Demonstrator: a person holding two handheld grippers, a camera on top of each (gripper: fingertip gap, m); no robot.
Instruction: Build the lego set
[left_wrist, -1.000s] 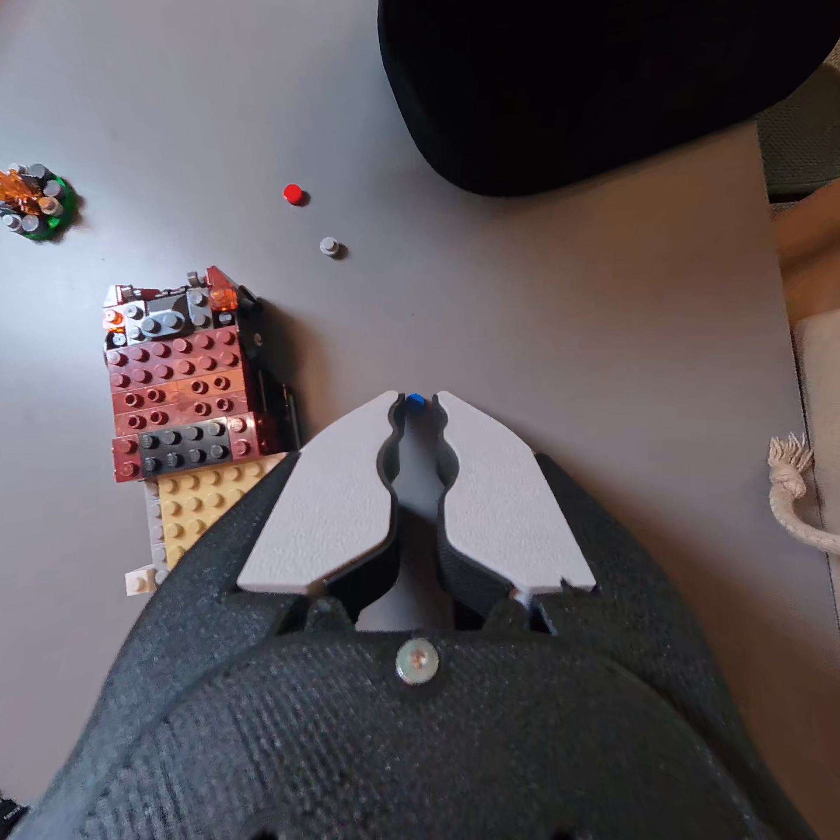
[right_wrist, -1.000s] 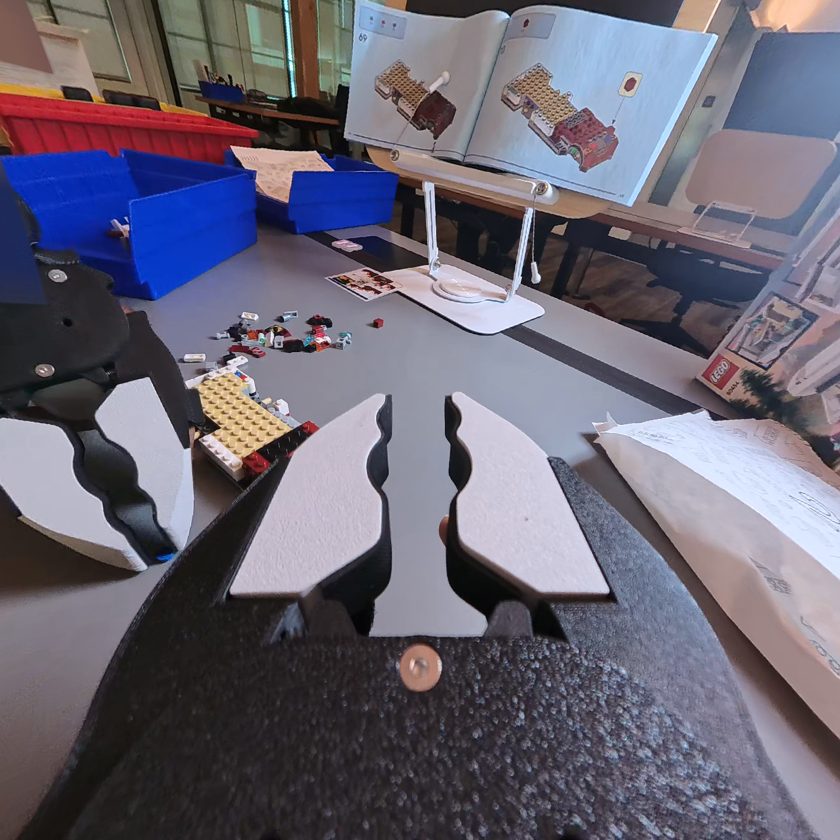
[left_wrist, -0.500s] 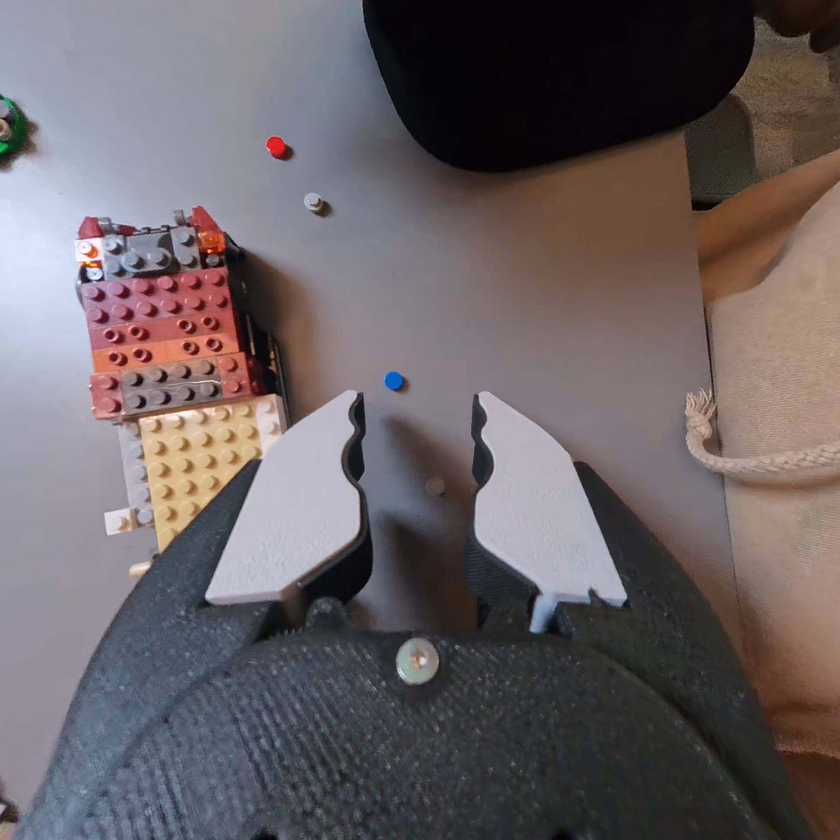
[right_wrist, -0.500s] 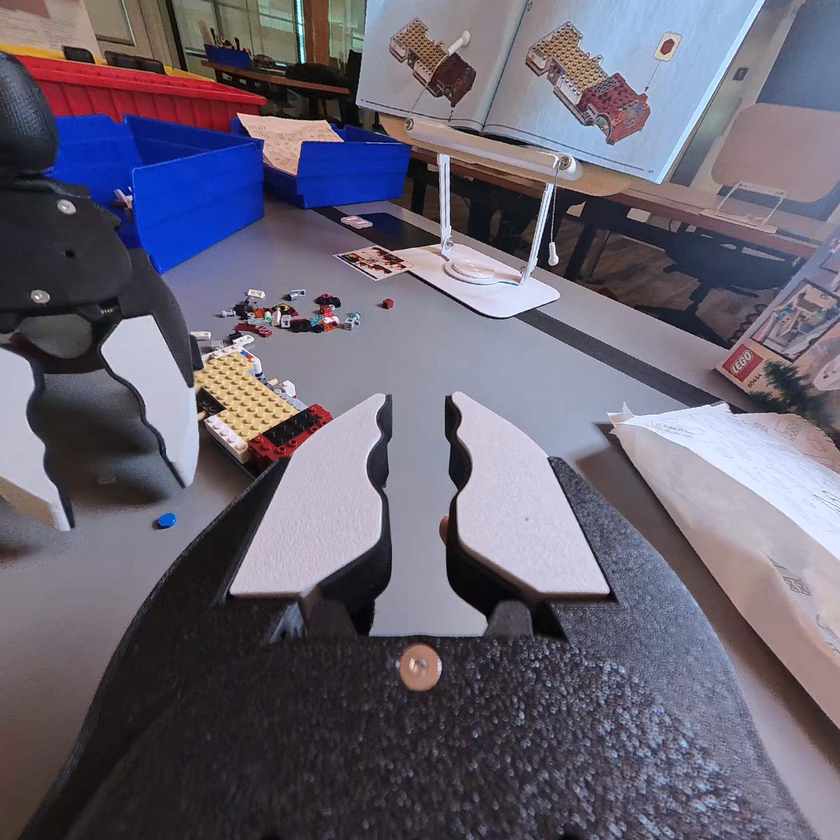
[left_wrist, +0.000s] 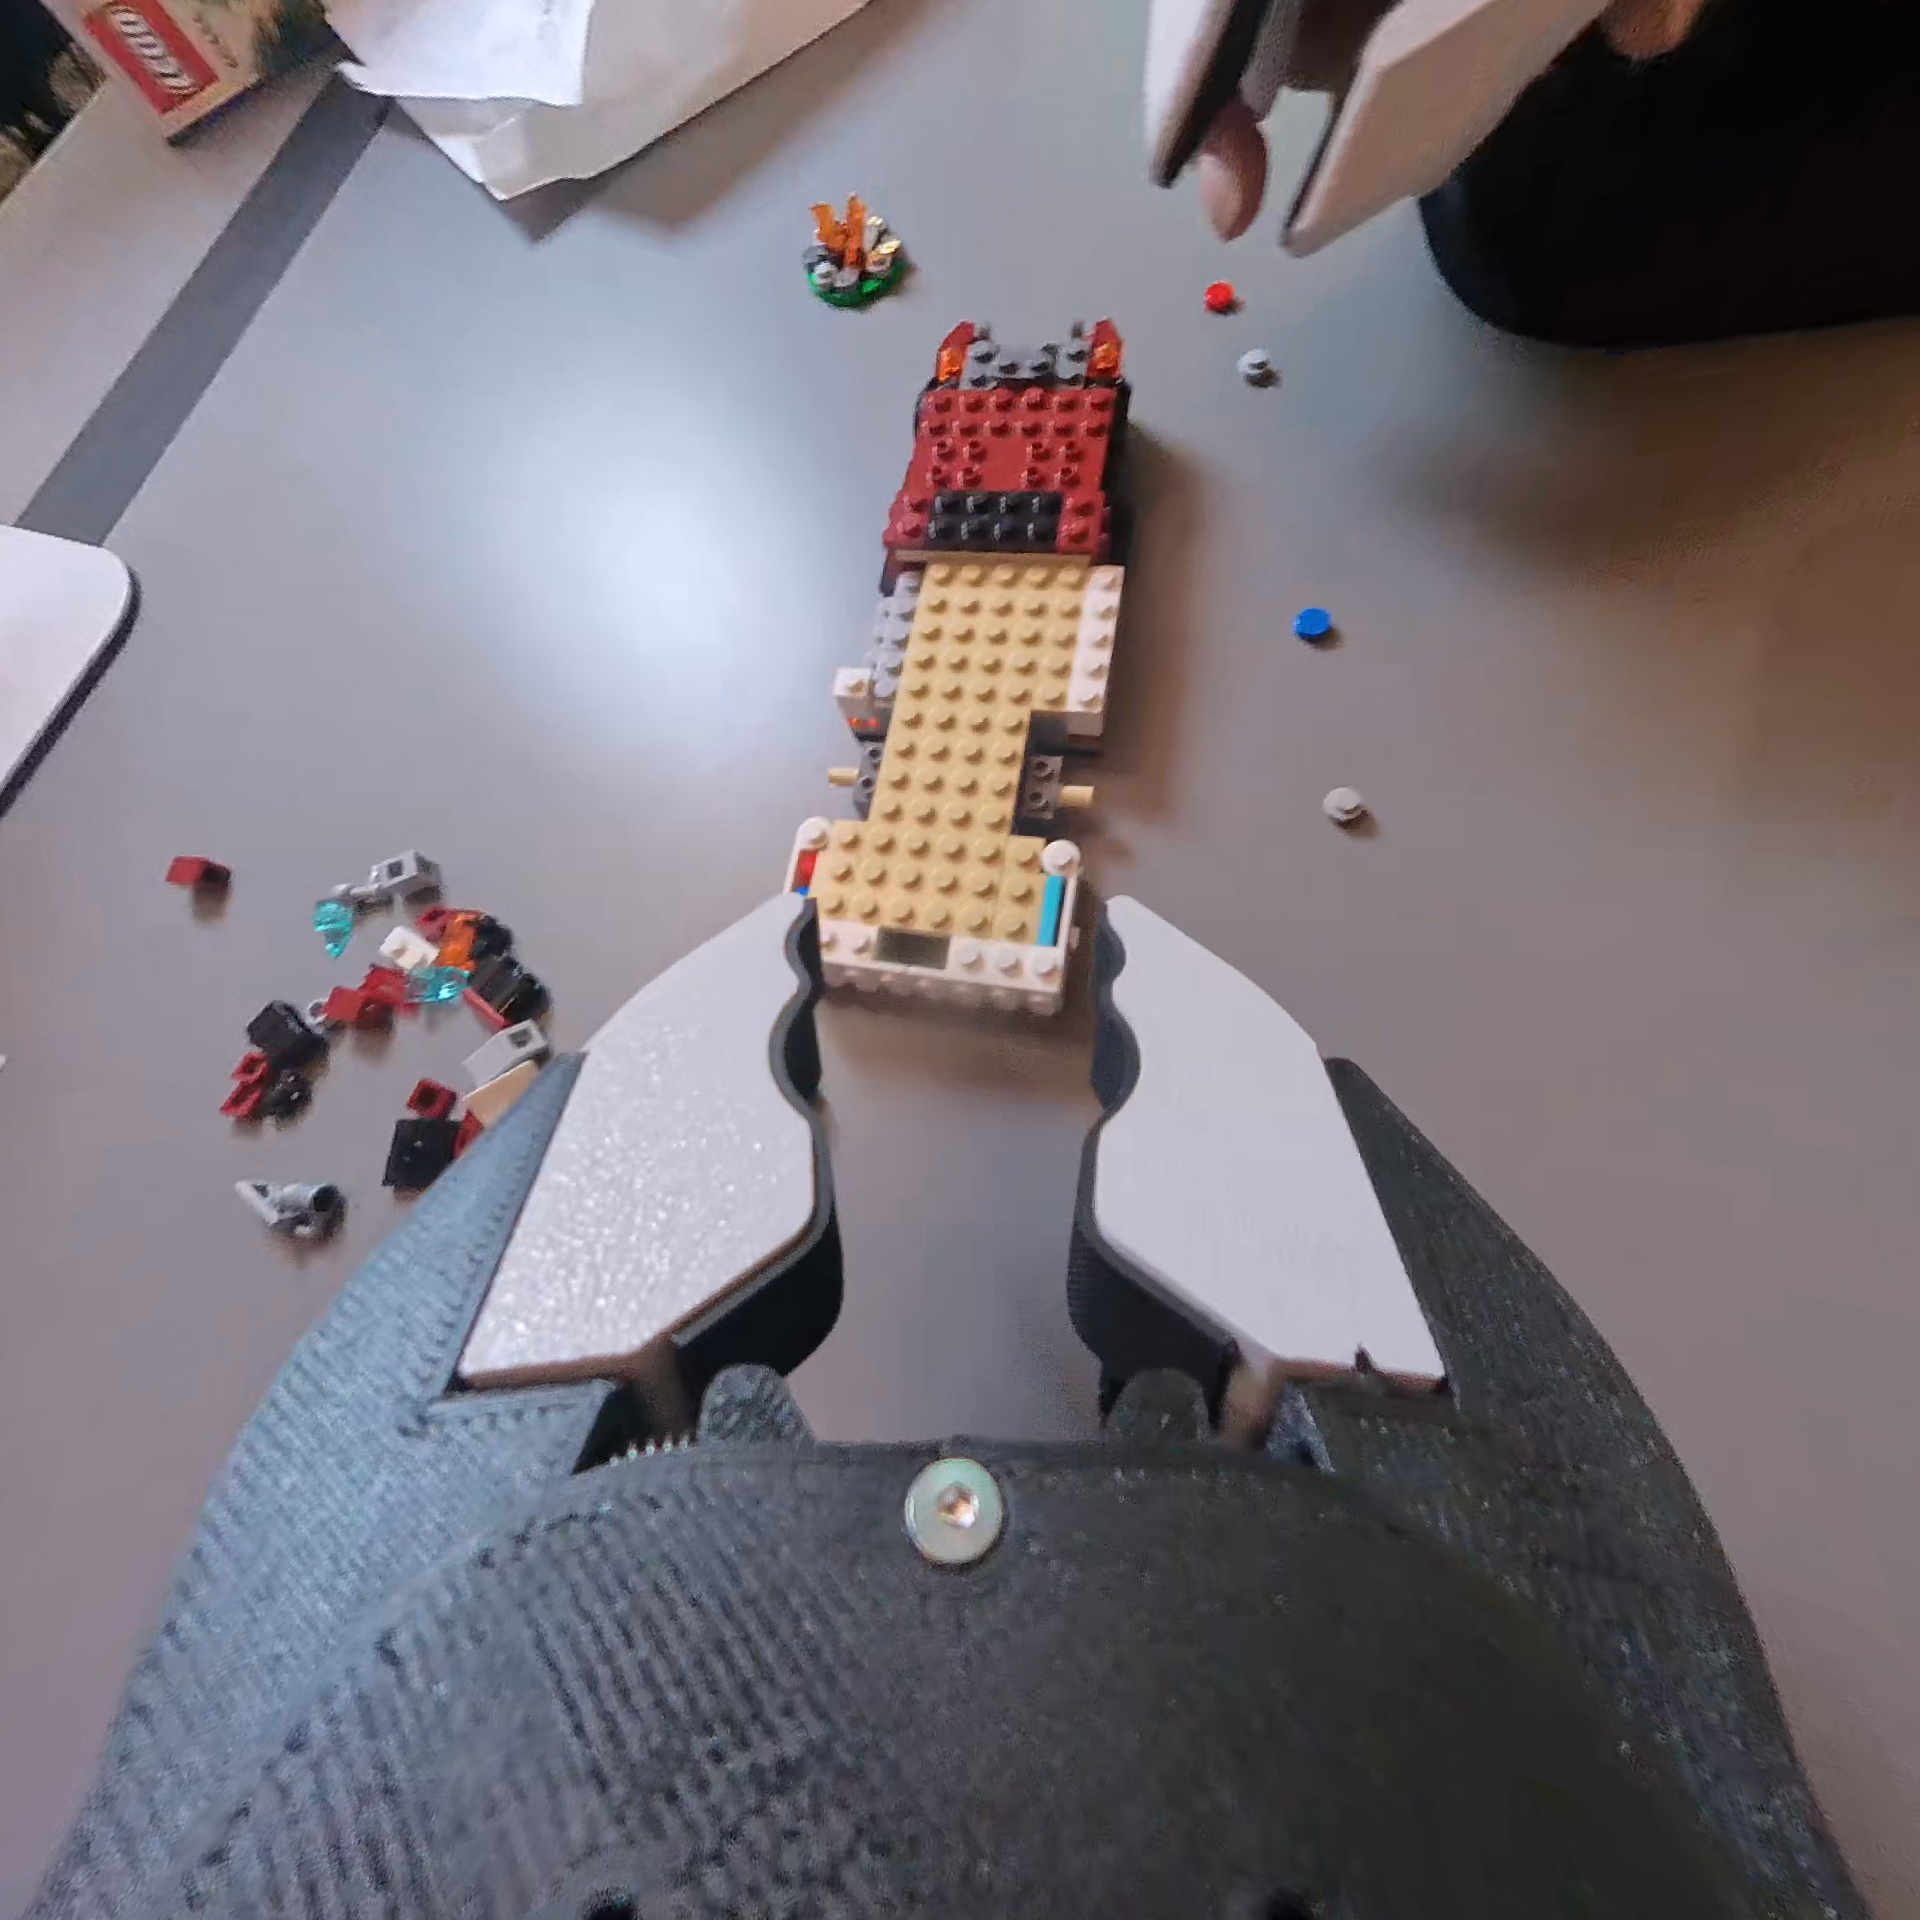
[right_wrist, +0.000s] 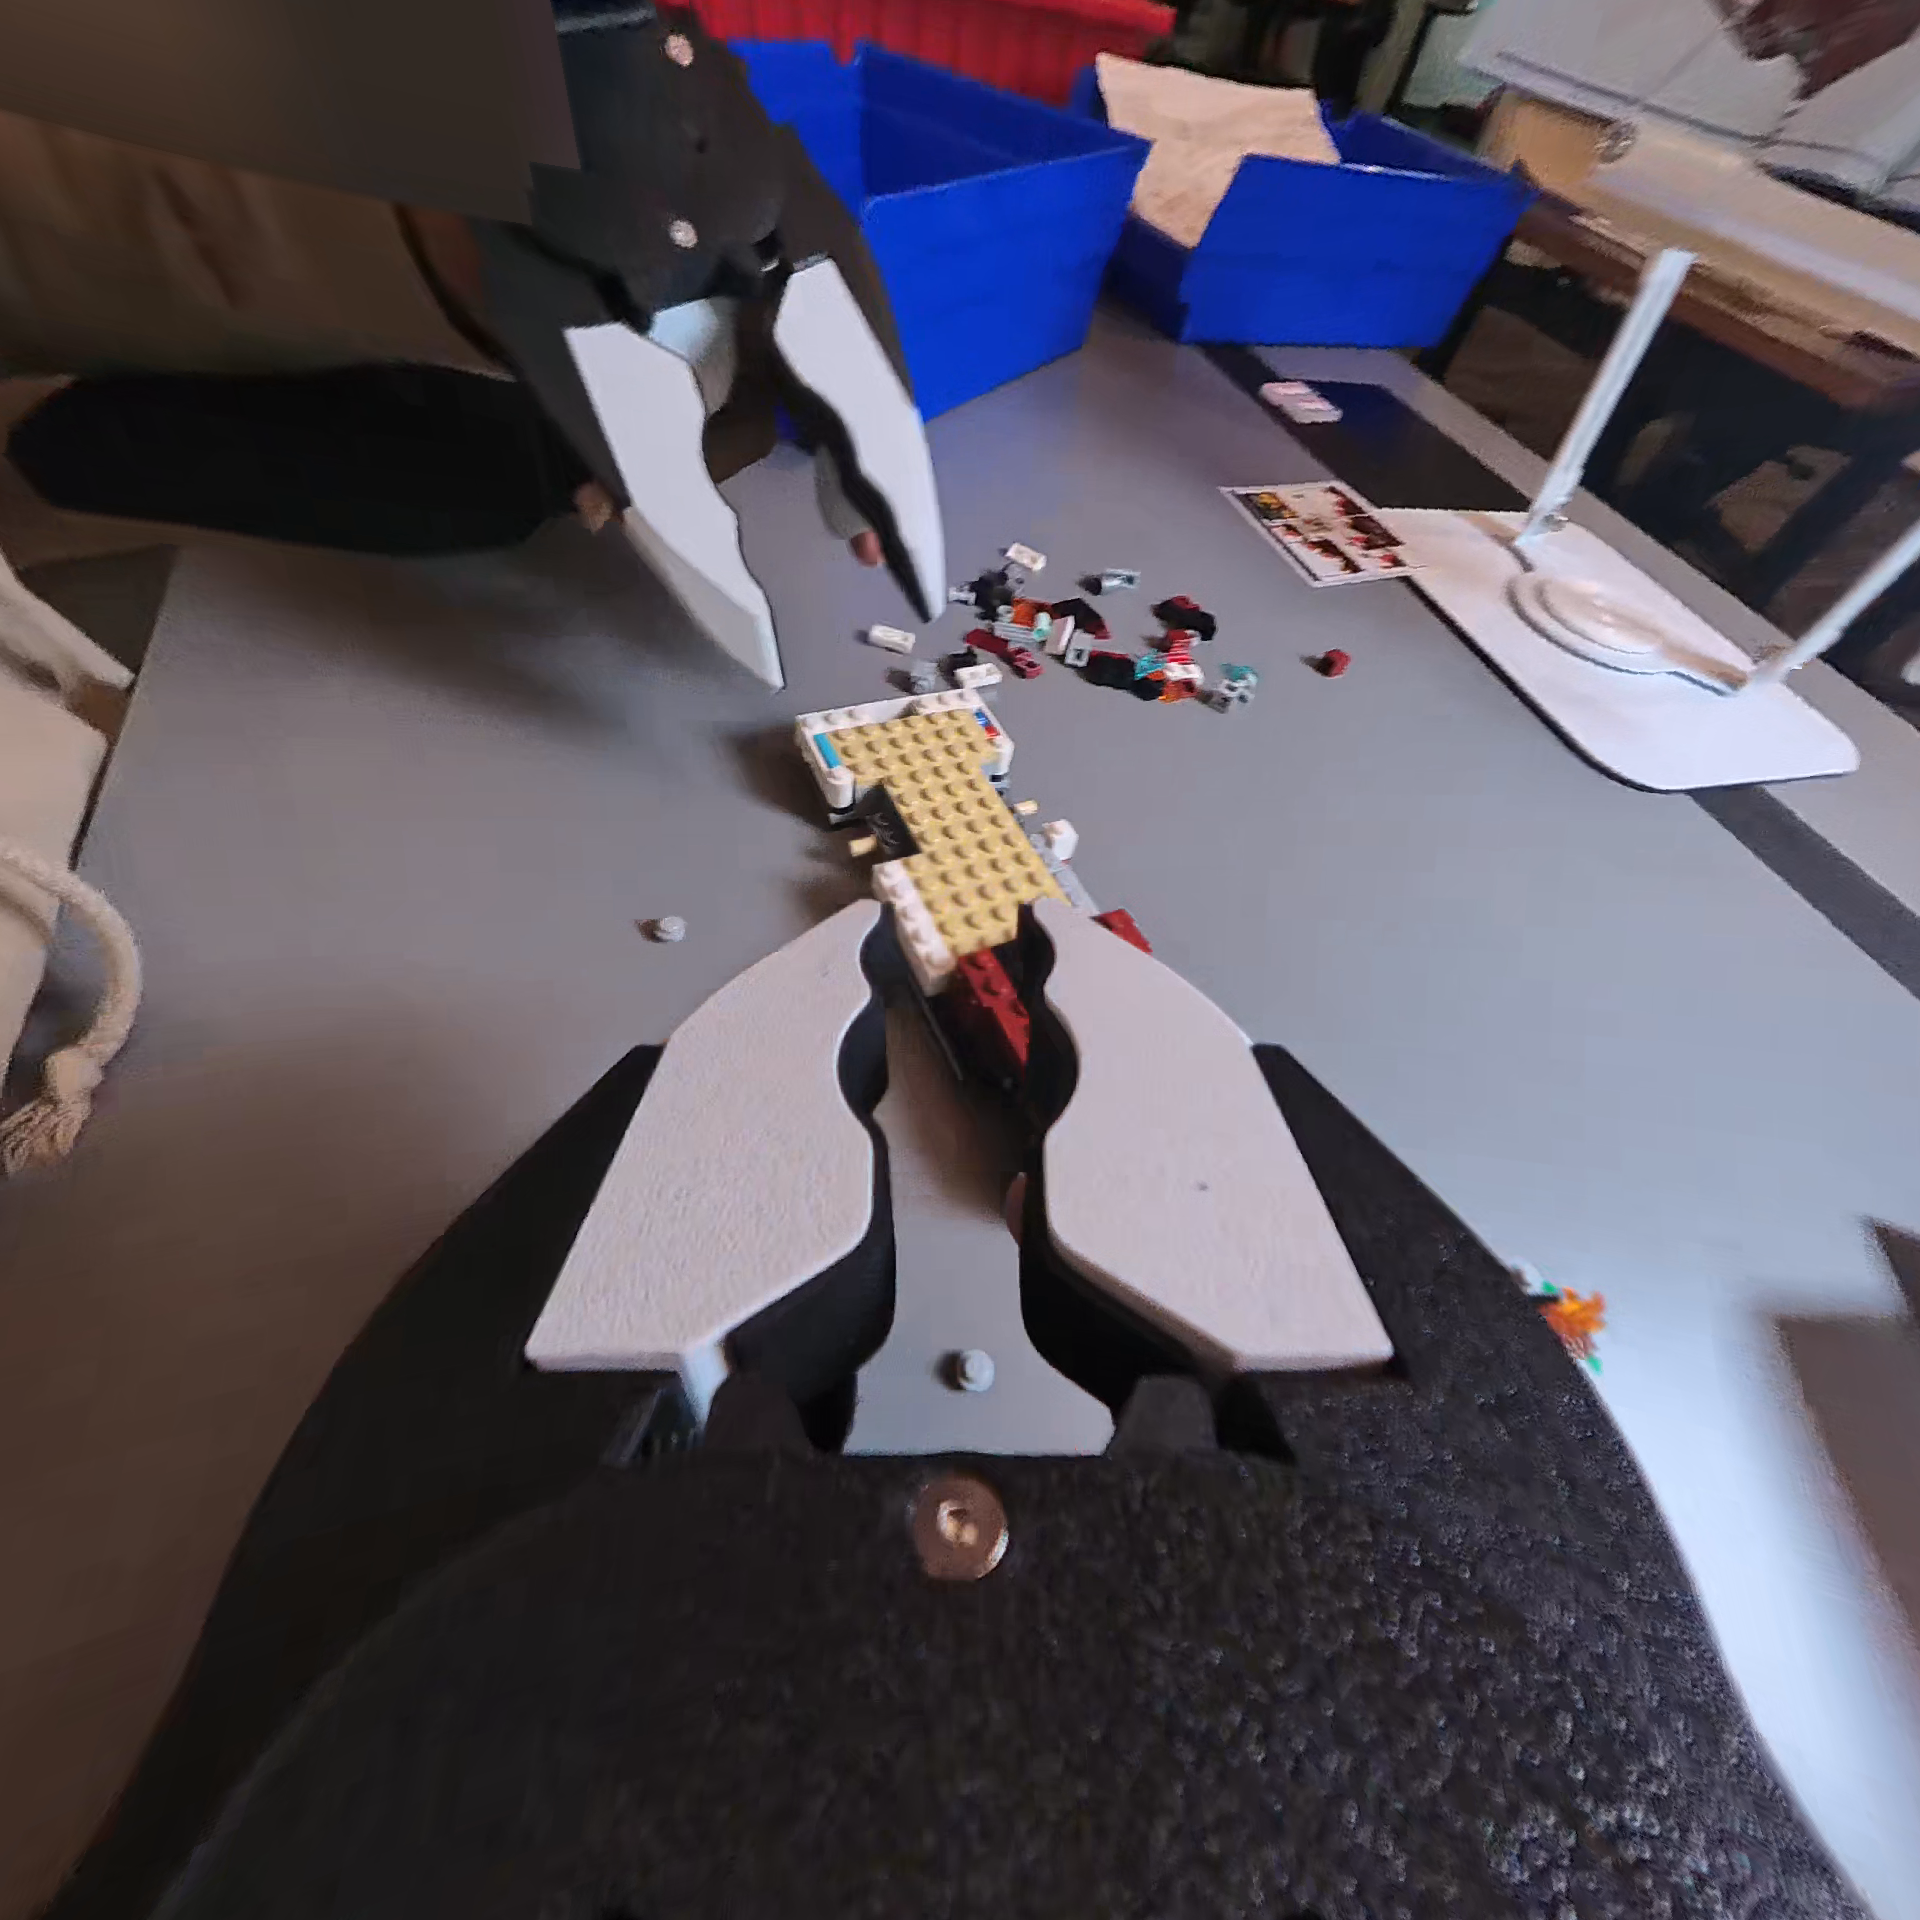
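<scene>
Half-built brick model (left_wrist: 977, 727) flat on the tabletop (left_wrist: 520, 520), white end between the spread, non-touching fingertips of the released left claw (left_wrist: 948, 935); the right claw (right_wrist: 958, 920), part-open and empty, hovers beyond the model's red end; loose bricks (left_wrist: 395, 997) lie left of the left claw, so neither of the 2 claws is gripping anything.

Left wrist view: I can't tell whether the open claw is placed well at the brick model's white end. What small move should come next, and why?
Probably lower the left claw a little and ease it forward, so its pads flank the white end of the brick model. Its jaws stand open, wider than that end, and the right wrist view shows its tips above the grey table, just short of the model.
</scene>
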